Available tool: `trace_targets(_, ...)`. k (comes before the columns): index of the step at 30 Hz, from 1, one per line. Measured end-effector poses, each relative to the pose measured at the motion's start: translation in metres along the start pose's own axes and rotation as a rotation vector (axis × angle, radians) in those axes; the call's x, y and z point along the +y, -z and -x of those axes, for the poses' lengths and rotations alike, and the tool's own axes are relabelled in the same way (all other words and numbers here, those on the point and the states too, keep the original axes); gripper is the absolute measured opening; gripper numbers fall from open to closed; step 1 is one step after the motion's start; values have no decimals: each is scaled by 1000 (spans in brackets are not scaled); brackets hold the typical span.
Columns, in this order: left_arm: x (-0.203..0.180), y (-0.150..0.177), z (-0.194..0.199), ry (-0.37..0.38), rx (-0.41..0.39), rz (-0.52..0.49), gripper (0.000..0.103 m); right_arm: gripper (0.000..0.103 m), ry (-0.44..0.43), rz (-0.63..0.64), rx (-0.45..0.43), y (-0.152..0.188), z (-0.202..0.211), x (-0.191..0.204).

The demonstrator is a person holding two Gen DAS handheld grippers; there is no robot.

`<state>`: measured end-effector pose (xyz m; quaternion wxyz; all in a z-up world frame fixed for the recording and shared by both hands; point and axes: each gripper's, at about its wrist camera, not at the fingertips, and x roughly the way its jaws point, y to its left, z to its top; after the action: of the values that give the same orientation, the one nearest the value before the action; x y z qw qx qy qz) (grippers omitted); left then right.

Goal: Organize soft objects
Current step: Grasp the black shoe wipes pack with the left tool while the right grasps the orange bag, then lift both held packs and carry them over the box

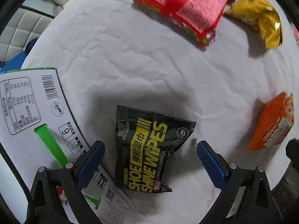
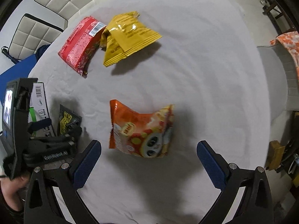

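A black and yellow shoe-wipes pack lies on the white cloth between the open fingers of my left gripper; it also shows in the right wrist view. An orange snack bag lies just ahead of my open, empty right gripper, and shows at the right in the left wrist view. A red snack bag and a yellow snack bag lie side by side at the far end.
A white printed carton lies at the table's left edge, next to the wipes. Padded white chairs stand beyond the table. A grey seat with an orange patterned cloth is at the right.
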<state>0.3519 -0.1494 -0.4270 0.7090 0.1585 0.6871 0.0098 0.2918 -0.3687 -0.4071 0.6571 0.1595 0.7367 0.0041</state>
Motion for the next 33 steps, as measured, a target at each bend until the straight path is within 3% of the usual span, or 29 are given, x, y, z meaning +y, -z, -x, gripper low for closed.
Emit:
trace_targets(2, -1, 0, -5, 9, 13, -8, 98, 103, -8, -2, 13, -2, -7, 2)
trace_targets(4, -3, 0, -12, 26, 26, 7, 80, 103, -6, -4, 37, -5, -17, 5)
trace_targets(6, 1, 2, -11, 44, 4, 34, 73, 102, 3, -8, 59, -9, -27, 9)
trace_targets(9, 0, 8, -6, 35, -30, 61, 66, 84, 11, -18, 96, -11, -43, 8)
trace_targets(10, 0, 14, -6, 44, -38, 72, 65, 73, 2, -23, 115, -11, -49, 7)
trace_targets(14, -11, 35, -5, 180, -31, 154, 63, 61, -49, -24, 142, -6, -59, 4)
trace_targets(16, -23, 52, -7, 232, -33, 194, 62, 60, -39, 5, 145, -1, -59, 4)
trace_targets(26, -76, 126, -29, 168, -75, 170, 65, 60, 88, 139, 231, 67, -65, -15)
trace_targets(28, -79, 130, -34, 182, -28, 148, 68, 61, 101, 141, 230, 79, -69, -17)
trace_targets(29, -80, 132, -38, 199, 35, 120, 71, 62, 102, 136, 221, 82, -70, -17)
trace_targets(33, -93, 137, -38, 177, 4, 95, 72, 62, 94, 99, 179, 88, -72, -14)
